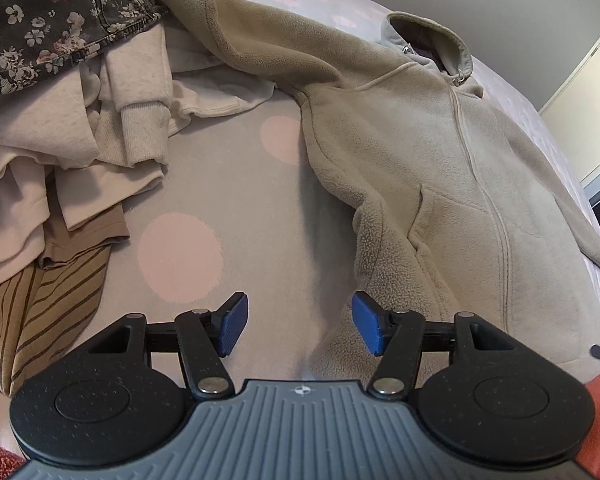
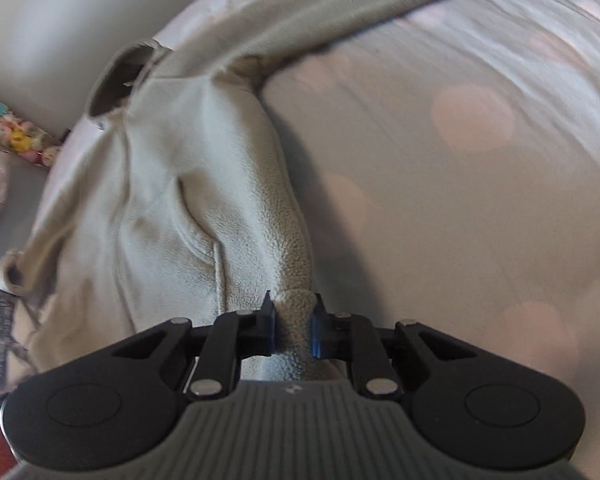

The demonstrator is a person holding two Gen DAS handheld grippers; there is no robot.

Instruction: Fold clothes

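Polka-dot bedsheet (image 1: 228,184) under unfolded fleece jacket (image 1: 440,168), spread flat; right gripper (image 2: 294,330) pinching its hem corner, left gripper (image 1: 298,322) half open, empty; unsorted clothes pile (image 1: 60,128) beside.

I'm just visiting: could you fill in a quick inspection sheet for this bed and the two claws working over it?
Surface: bedspread, grey with pink dots.
Job's things: beige fleece jacket spread flat, sleeves out.
Clutter: heap of clothes beside it, floral and striped pieces among them.
Grippers: left claw open, over the bedspread at the jacket's hem; right claw shut on the hem corner.
Cables: nothing seen.
Surroundings: pale wall; patterned roll beside the bed.
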